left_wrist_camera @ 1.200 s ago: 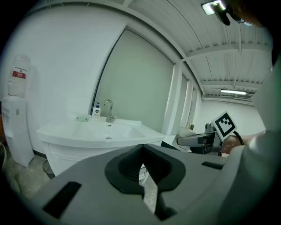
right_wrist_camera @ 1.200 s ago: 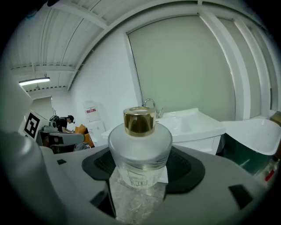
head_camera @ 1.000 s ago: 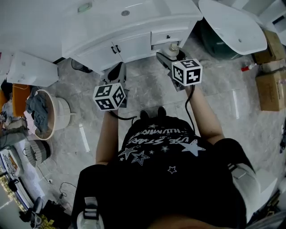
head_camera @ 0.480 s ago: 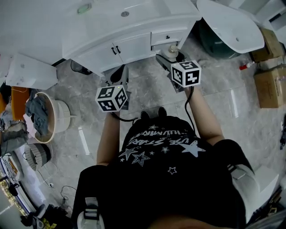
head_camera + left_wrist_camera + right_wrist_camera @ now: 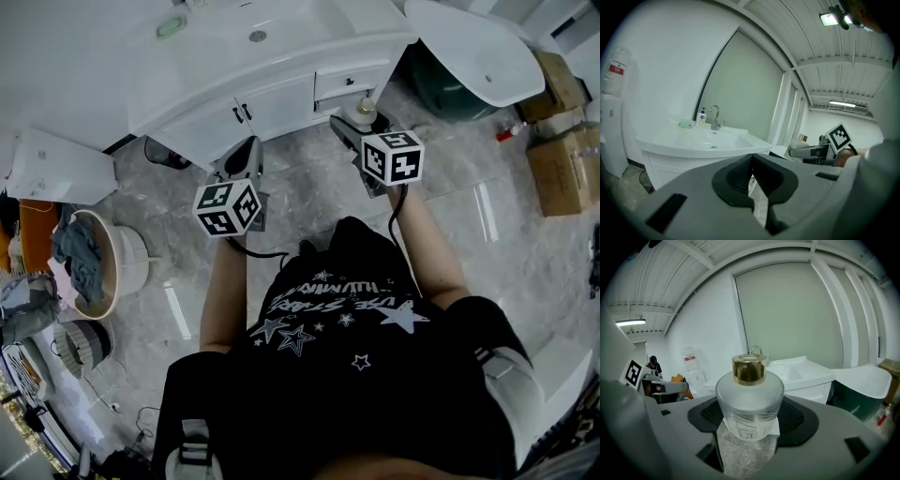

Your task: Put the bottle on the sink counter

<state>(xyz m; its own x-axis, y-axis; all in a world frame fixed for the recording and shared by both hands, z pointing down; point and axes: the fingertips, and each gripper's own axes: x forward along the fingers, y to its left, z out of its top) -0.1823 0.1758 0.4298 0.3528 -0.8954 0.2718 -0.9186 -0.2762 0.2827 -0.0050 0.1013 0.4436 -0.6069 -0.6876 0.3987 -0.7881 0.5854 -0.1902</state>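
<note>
A frosted glass bottle (image 5: 749, 401) with a gold cap stands upright between the jaws of my right gripper (image 5: 750, 420), which is shut on it. From the head view the bottle (image 5: 364, 113) shows just ahead of the right gripper (image 5: 358, 126), in front of the white sink cabinet. The sink counter (image 5: 281, 37) lies beyond it, with a basin and a tap (image 5: 715, 117). My left gripper (image 5: 242, 161) hangs over the floor before the cabinet doors. Its jaws (image 5: 751, 174) are pressed together with nothing in them.
On the counter stand a soap bottle (image 5: 701, 117) and a green soap dish (image 5: 685, 124). A white bathtub (image 5: 473, 47) lies to the right, cardboard boxes (image 5: 567, 169) beyond it. At the left a basin of laundry (image 5: 94, 248) sits on the marble floor.
The view has shifted so the counter top shows more. Both grippers have stayed almost where they were, the right one still with the bottle.
</note>
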